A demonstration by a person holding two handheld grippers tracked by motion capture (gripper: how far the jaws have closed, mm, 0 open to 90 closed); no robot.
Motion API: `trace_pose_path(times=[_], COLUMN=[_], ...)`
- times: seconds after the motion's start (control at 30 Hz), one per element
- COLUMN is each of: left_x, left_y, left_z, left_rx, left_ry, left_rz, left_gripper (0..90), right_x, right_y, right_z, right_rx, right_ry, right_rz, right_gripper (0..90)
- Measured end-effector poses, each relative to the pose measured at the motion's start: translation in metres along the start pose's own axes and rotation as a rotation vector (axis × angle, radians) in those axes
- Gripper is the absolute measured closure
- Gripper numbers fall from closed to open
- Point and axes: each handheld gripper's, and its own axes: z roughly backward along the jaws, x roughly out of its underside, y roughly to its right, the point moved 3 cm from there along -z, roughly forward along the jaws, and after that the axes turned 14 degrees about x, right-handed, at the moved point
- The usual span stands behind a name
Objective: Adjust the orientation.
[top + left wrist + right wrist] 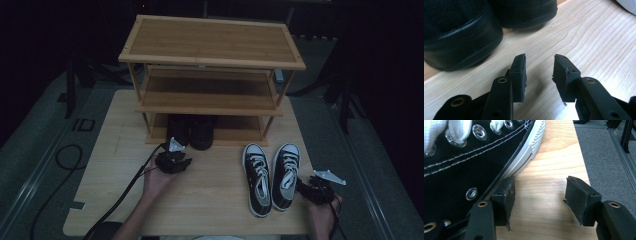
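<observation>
Left gripper point(539, 72): jaws apart, nothing between them, only bare table point(584, 37) wood in the gap. It sits low over the table, just in front of the black shoes point(459, 37), not touching them. In the high view the left gripper point(173, 162) sits near the table's middle, just short of the rack's bottom shelf, held by the left hand point(159, 181).

Right gripper point(540, 195): jaws apart, clamped on nothing. One jaw sits against the white sole edge of the right-hand sneaker point(461, 165); the other stands clear over bare wood toward the table's right edge. In the high view the right gripper point(314, 191) is at the table's near right corner, beside the heel end of the sneaker pair point(270, 175).

Sneaker pair: black canvas, white laces and toe caps, side by side on the table's right half, toes toward the rack.

Black shoes point(192, 131): side by side on the bottom shelf of the shoe rack point(212, 40), left of centre. The rack is a three-tier wooden unit at the table's far edge; upper two shelves bare.
</observation>
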Motion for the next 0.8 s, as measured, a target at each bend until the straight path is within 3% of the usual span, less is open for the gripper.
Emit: trace_pose_path(times=[0.27,0.43,0.8], left_x=[0.0073,0.0075,0.0104], left_y=[-0.0032,-0.0049,-0.006], left_z=[0.0077,0.007,0.0031], left_rx=[-0.006,-0.01,-0.019], left_ry=[0.026,0.031,0.002], left_rz=[0.02,0.027,0.034], left_gripper=[60.9,60.7,60.6], right_x=[-0.0013,-0.0029,-0.0043], right_y=[0.0002,-0.0013,-0.0032], right_z=[0.0003,0.0024,0.0053], right_rx=[0.0,-0.012,-0.01], right_ry=[-0.016,-0.035,-0.036], right_rz=[0.004,0.013,0.035], right_gripper=[40.7,46.2,49.1])
